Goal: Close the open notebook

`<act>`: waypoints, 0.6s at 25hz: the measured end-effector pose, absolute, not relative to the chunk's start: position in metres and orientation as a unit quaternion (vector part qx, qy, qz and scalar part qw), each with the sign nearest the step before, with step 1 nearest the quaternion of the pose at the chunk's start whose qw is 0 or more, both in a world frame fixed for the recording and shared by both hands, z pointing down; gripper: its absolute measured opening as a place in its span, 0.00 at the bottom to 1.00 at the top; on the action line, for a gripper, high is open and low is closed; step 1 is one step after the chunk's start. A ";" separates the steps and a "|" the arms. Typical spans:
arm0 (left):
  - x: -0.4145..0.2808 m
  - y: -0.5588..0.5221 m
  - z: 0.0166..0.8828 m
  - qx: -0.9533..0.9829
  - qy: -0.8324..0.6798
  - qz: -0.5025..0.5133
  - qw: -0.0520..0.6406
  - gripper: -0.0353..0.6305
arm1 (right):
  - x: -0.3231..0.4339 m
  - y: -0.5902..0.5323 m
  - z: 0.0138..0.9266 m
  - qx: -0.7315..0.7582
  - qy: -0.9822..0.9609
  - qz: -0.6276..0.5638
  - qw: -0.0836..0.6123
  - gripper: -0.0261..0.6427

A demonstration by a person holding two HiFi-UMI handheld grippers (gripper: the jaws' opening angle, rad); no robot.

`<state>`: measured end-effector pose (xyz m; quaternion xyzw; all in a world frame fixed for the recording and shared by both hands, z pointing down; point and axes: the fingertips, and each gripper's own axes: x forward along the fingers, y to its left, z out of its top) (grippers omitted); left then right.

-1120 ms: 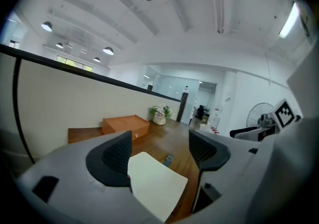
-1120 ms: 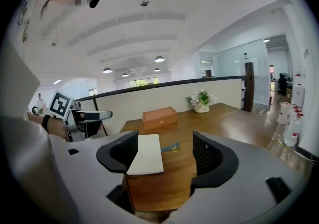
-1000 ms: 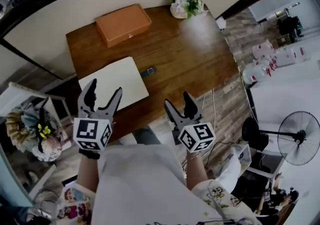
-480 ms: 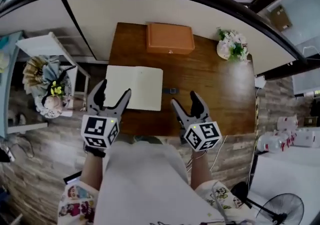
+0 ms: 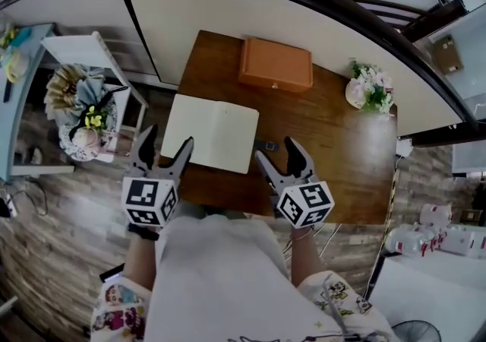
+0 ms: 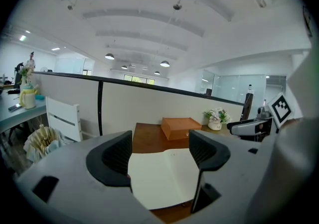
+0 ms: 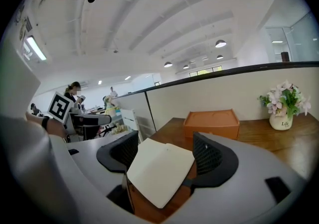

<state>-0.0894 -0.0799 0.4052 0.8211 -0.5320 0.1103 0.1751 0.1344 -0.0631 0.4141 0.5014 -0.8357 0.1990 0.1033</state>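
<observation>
The open notebook (image 5: 211, 132) lies flat on the wooden desk (image 5: 319, 135), blank cream pages up, near the desk's front left corner. It also shows between the jaws as notebook (image 6: 164, 175) and notebook (image 7: 160, 169). My left gripper (image 5: 161, 147) hovers open at the desk's front edge, just short of the notebook's near left corner. My right gripper (image 5: 279, 154) is open too, over the front edge to the right of the notebook. Neither touches it, and nothing is held.
An orange box (image 5: 276, 64) sits at the back of the desk, a flower pot (image 5: 369, 88) at the back right. A small dark clip (image 5: 265, 146) lies right of the notebook. A white chair (image 5: 87, 59) and a basket of flowers (image 5: 80, 116) stand left of the desk.
The head view has swung, so the desk now sits square ahead. Both grippers stay open near the front edge; the notebook has not moved on the desk.
</observation>
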 end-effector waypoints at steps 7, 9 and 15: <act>-0.101 -0.097 0.420 0.821 -0.527 0.114 0.188 0.55 | 0.122 -0.075 0.425 0.503 -0.830 0.209 0.116 0.49; -0.101 -0.100 0.424 0.822 -0.523 0.117 0.192 0.55 | 0.120 -0.078 0.426 0.505 -0.829 0.208 0.118 0.49; -0.099 -0.103 0.431 0.826 -0.512 0.124 0.201 0.55 | 0.109 -0.082 0.433 0.496 -0.830 0.215 0.133 0.49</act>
